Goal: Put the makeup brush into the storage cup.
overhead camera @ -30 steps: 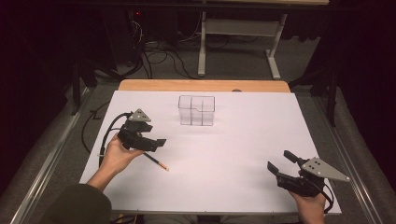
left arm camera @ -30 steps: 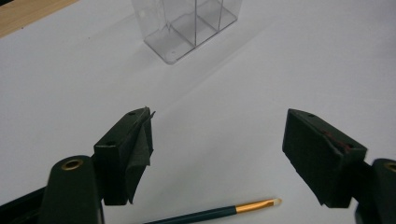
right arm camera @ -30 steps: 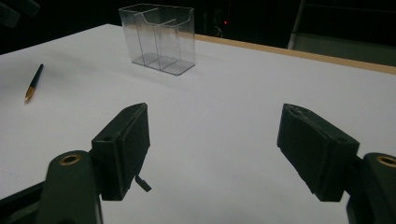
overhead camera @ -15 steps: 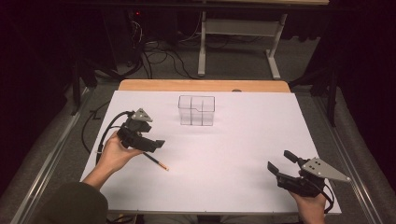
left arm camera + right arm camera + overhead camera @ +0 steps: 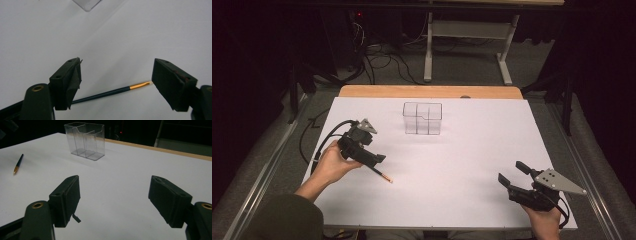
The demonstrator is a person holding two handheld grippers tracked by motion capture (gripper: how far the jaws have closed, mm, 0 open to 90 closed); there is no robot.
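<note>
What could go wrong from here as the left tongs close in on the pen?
1. The pen is thin and lies flat on the white table; with the left tongs open around it, closing could roll or pinch it away instead of gripping it.
2. The jaws sit low over the surface, so they may scrape it.
3. The clear organizer looks light; a careless insertion could tip it.
</note>
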